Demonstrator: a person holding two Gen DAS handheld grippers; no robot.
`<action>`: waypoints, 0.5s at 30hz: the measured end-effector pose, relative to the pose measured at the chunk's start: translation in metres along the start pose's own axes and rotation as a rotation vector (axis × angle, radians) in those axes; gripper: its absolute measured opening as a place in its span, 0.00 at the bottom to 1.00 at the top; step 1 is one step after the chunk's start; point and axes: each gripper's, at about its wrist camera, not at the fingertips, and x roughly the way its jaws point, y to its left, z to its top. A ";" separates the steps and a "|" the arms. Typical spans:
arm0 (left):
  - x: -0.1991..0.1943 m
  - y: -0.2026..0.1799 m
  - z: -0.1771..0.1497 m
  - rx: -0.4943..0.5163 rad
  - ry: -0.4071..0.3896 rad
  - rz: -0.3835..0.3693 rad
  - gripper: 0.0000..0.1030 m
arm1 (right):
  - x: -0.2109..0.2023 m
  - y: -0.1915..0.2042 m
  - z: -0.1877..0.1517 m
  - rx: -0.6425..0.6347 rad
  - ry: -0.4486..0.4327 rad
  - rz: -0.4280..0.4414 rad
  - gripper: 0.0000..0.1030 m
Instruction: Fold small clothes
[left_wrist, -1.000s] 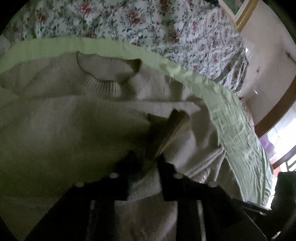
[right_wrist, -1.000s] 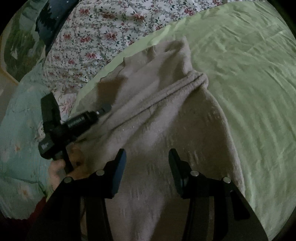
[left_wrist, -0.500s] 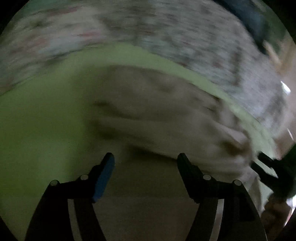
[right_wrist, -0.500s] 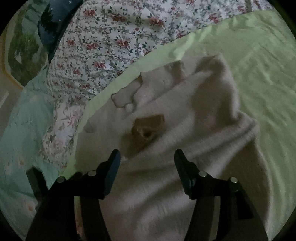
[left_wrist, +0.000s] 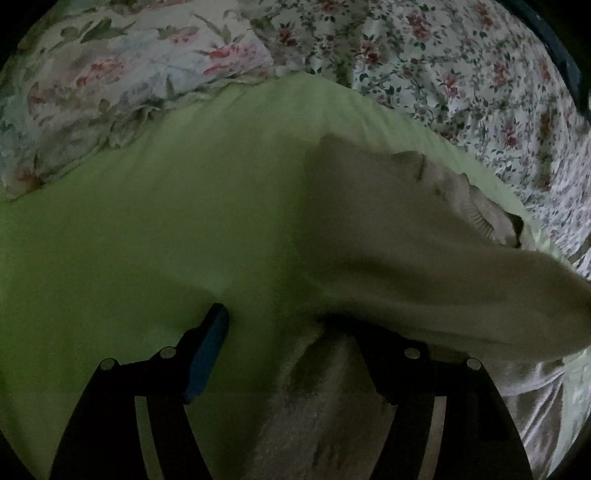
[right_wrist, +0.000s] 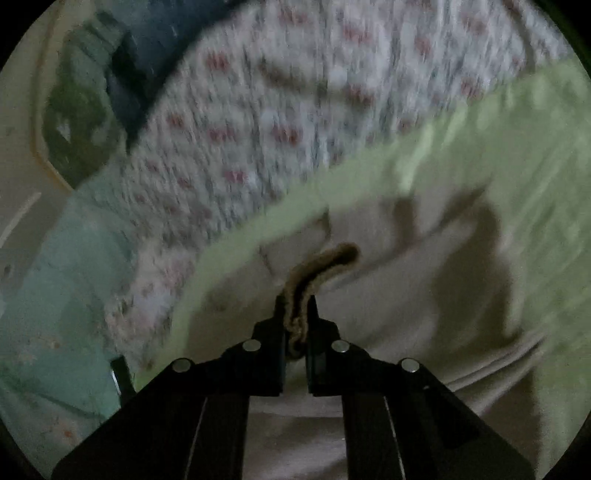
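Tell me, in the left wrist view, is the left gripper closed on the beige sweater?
No, the left gripper stands open, its blue-padded finger over bare green sheet, pinching none of the beige sweater.

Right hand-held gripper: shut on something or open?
Closing on the sweater's ribbed cuff: right hand-held gripper has the brown knit edge pinched between its fingers.
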 end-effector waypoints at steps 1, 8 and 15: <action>0.000 -0.001 -0.002 0.006 -0.003 0.011 0.68 | -0.005 -0.005 0.001 -0.005 -0.003 -0.029 0.09; -0.009 0.012 -0.012 -0.058 -0.013 -0.024 0.62 | 0.015 -0.070 -0.026 0.062 0.113 -0.190 0.09; -0.015 0.027 -0.021 -0.118 -0.033 -0.075 0.61 | 0.015 -0.079 -0.041 0.033 0.148 -0.238 0.09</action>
